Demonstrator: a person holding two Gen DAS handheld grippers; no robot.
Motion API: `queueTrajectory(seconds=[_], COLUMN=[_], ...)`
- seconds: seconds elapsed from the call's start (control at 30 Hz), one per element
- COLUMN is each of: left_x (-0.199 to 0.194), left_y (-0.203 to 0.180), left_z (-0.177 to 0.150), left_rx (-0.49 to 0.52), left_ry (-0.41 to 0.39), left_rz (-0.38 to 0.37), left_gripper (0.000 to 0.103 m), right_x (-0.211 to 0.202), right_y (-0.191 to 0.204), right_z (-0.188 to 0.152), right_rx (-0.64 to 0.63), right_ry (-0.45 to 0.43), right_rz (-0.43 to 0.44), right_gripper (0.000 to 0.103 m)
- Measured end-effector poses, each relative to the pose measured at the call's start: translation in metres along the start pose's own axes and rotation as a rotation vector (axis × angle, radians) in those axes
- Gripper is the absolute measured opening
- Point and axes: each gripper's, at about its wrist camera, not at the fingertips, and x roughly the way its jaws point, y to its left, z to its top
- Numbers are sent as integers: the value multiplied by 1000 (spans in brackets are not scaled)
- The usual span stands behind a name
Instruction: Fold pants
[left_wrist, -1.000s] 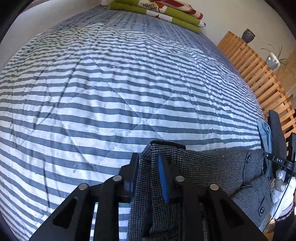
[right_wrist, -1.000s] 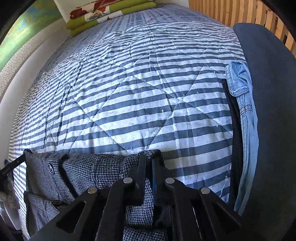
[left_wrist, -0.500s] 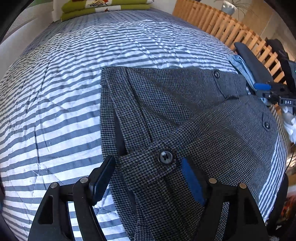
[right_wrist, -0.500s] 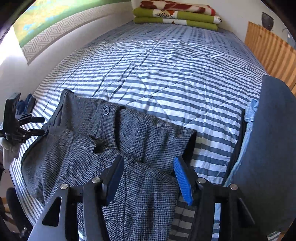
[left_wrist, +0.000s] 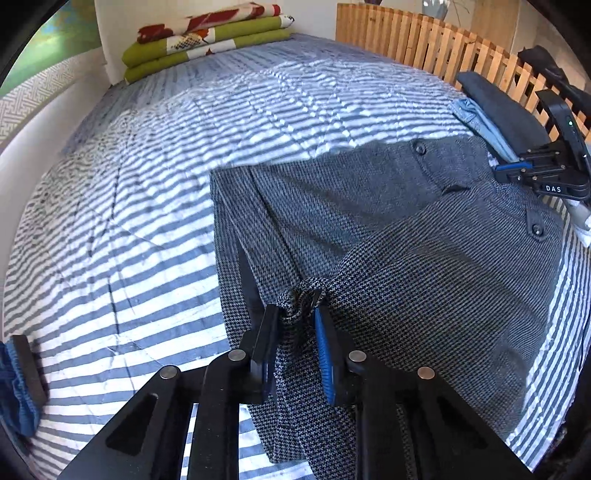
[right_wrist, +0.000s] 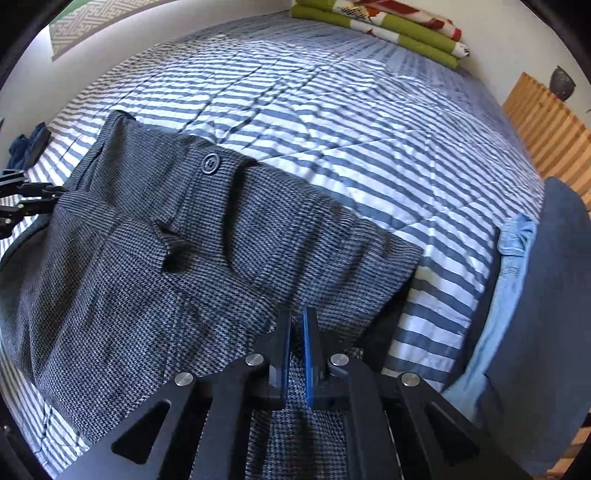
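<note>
Pants (left_wrist: 424, 258) spread across the lower right of the left wrist view, grey houndstooth, waistband with its buttons up toward 1 o'clock on the striped quilt (left_wrist: 184, 166). Left gripper (left_wrist: 295, 332) at 6 o'clock, jaws drawn in tight on a bunched wad of the cloth, black pad one side, blue pad the other. Out at 3 o'clock the right gripper (left_wrist: 543, 173), white lettering "DAS" legible on its body; no other writing readable. Folded green and red blanket (left_wrist: 207, 40) at 12 o'clock, slatted wooden rail (left_wrist: 424, 48) at 1, both well apart from the work. Over to the right wrist view: same pants (right_wrist: 203, 258) filling 9 to 6 o'clock, button near the waistband at 11, top edge lying flat on the quilt (right_wrist: 351, 110). Right gripper (right_wrist: 297, 332) at 6 o'clock, jaws almost closed with houndstooth cloth pinched between them. Light denim garment (right_wrist: 513, 240) at 3 o'clock just beside a dark one. By the look of it, early going: fabric laid out and gripped at two points, no clean fold visible yet, folds and squaring up left to do.
</note>
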Motion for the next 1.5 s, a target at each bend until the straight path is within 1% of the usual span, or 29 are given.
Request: queueTrajectory(seconds=[0.03, 0.07, 0.13, 0.27, 0.4, 0.47, 0.53, 0.63, 0.67, 0.7, 0.73, 0.77, 0.8, 0.83, 0.87, 0.9, 0.97, 1.03, 1.07, 1.13, 1.17, 1.2, 1.23, 1.27, 1.3, 1.37, 1.4, 1.43, 1.5], left_x=[-6, -11, -19, -38, -48, -54, -60, -46, -34, -21, -7, 8, 21, 33, 44, 52, 58, 52, 49, 36, 29, 19, 12, 6, 1, -2, -2, 0, 5], left_y=[0, 1, 4, 7, 12, 14, 19, 30, 34, 39, 44, 49, 52, 53, 53, 54, 60, 72, 75, 79, 77, 74, 69, 62, 53, 34, 24, 15, 0], left_z=[2, 4, 8, 20, 37, 51, 66, 94, 103, 109, 115, 118, 120, 120, 119, 118, 115, 113, 111, 106, 102, 98, 93, 86, 80, 67, 61, 55, 39], left_rx=[1, 2, -8, -4, -21, -19, -29, -30, -30, -46, -70, -93, -107, -104, -104, -101, -124, -177, -193, -212, -206, -191, -176, -165, -157, -153, -159, -161, -196], left_ry=[-11, -20, -28, -71, -86, -107, -136, -136, -121, -103, -85, -67, -55, -40, -29, -18, -13, -30, -40, -58, -72, -82, -87, -89, -86, -75, -66, -54, -31], left_rz=[1, 18, 32, 24, 49, 70, 72, 120, 137, 139, 119, 115, 128, 146, 153, 154, 160, 139, 140, 140, 134, 142, 149, 144, 127, 76, 49, 30, 34], left_gripper=[12, 9, 9, 9, 9, 9, 9, 9, 9, 9, 9, 9, 9, 9, 9, 10, 15, 15, 15, 15, 15, 15, 15, 15, 15, 15, 15, 15, 15], right_x=[-6, -13, -24, -44, -58, -65, -76, -81, -76, -70, -60, -47, -35, -25, -14, -7, 3, -3, -11, -28, -32, -34, -35, -34, -28, -14, -5, 4, 22], right_y=[-2, -2, -4, -14, -15, -15, -19, -30, -34, -37, -41, -47, -53, -56, -55, -53, -53, -47, -40, -22, -16, -11, -12, -18, -28, -43, -45, -42, -32], right_z=[-1, -3, -5, -7, 2, 8, 15, 28, 34, 41, 46, 51, 53, 55, 57, 56, 54, 48, 45, 36, 35, 34, 34, 35, 37, 39, 39, 39, 38], right_rx=[7, 9, 13, 94, 117, 137, 163, 185, 200, 212, 218, 238, 266, 283, 272, 257, 275, 274, 261, 189, 146, 111, 98, 111, 146, 215, 222, 205, 135], right_ry=[-17, -38, -73, -136, -186, -210, -244, -283, -284, -280, -269, -247, -225, -205, -187, -169, -129, -132, -148, -185, -188, -193, -200, -198, -177, -130, -109, -99, -83], right_rz=[5, 1, -9, -32, -45, -62, -57, -92, -128, -179, -217, -217, -181, -176, -205, -210, -171, -144, -136, -90, -116, -162, -197, -211, -205, -161, -154, -176, -263], right_gripper=[5, 5, 5, 5, 4, 4, 4, 4, 0, 0, 0, 0, 0, 0, 0, 0, 0, 0, 2, 19, 42, 53, 60, 60, 60, 60, 60, 60, 59])
